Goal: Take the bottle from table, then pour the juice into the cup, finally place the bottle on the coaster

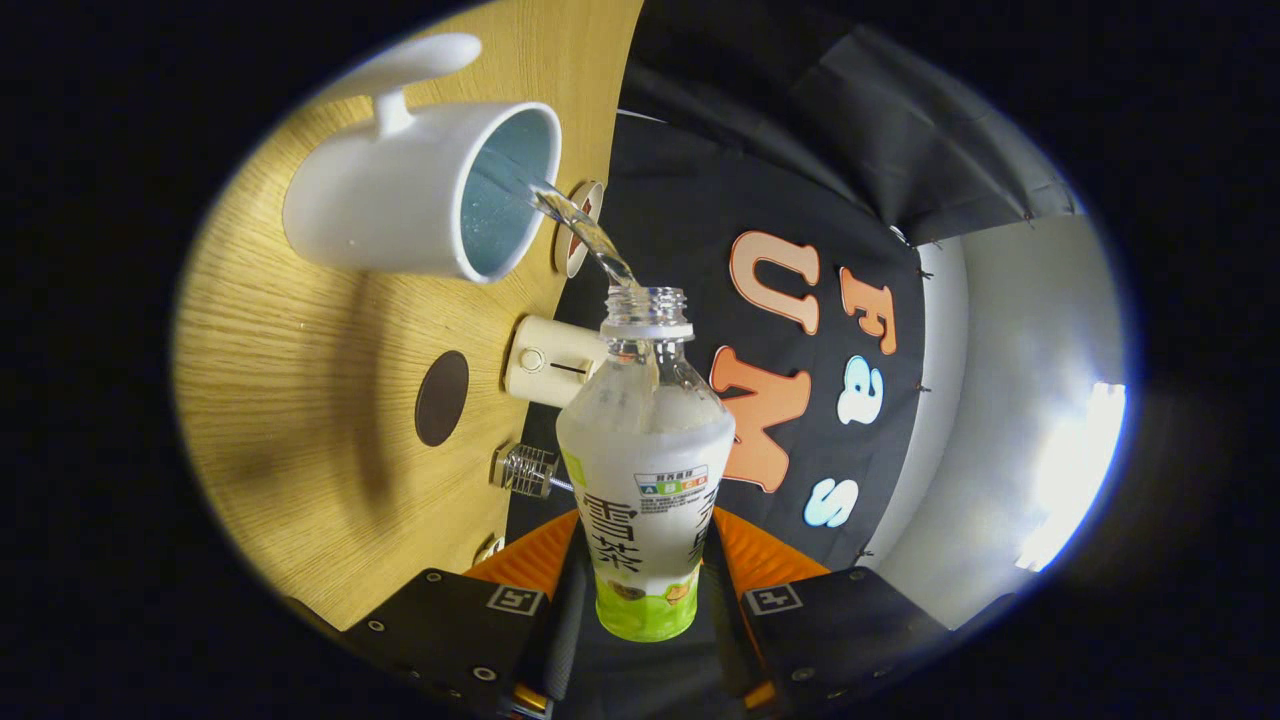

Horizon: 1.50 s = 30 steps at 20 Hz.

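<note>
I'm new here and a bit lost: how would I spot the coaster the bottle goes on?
Start at the wooden table and find the white cup taking the stream from the bottle, which the tongs grip. The coaster lies on the bare wood beyond the cup: a flat, dark brown disc, unlike the raised pale objects nearby.

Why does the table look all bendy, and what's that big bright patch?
In the gripper view the fisheye lens curves the wooden table; the bright patch is glare on the pale wall; the cup throws a soft shadow on the wood; the bottle, clamped in the gripper, looks sharp, its stream slightly blurred.
</note>
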Each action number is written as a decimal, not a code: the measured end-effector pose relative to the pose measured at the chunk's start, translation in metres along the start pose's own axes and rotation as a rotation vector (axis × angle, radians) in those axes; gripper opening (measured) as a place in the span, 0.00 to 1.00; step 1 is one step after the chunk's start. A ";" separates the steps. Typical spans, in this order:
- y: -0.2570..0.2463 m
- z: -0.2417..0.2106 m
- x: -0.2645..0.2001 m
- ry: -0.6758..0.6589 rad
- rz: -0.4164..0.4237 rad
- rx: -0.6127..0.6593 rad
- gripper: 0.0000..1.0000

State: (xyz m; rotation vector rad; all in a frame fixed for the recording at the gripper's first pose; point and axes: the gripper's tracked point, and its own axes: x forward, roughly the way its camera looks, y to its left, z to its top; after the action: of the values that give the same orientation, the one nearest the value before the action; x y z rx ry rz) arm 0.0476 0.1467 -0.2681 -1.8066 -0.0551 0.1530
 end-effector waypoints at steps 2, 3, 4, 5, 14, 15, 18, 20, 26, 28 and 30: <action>0.000 0.000 0.001 -0.003 -0.004 -0.010 0.58; 0.001 -0.001 0.002 -0.004 -0.005 -0.022 0.58; -0.002 -0.001 0.002 -0.009 -0.014 -0.037 0.58; -0.004 -0.001 0.002 -0.014 -0.022 -0.051 0.58; -0.011 0.002 0.007 -0.033 -0.045 -0.111 0.58; -0.011 0.002 0.008 -0.036 -0.040 -0.110 0.58; -0.015 0.004 0.007 -0.048 -0.052 -0.131 0.58; -0.015 0.008 0.008 -0.059 -0.055 -0.141 0.58; -0.026 0.011 0.010 -0.080 -0.078 -0.180 0.58; -0.027 0.013 0.009 -0.094 -0.082 -0.201 0.58; -0.027 0.015 0.010 -0.103 -0.083 -0.216 0.58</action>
State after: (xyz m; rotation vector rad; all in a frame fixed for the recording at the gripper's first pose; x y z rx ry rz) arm 0.0562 0.1692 -0.2461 -2.0070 -0.2271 0.1866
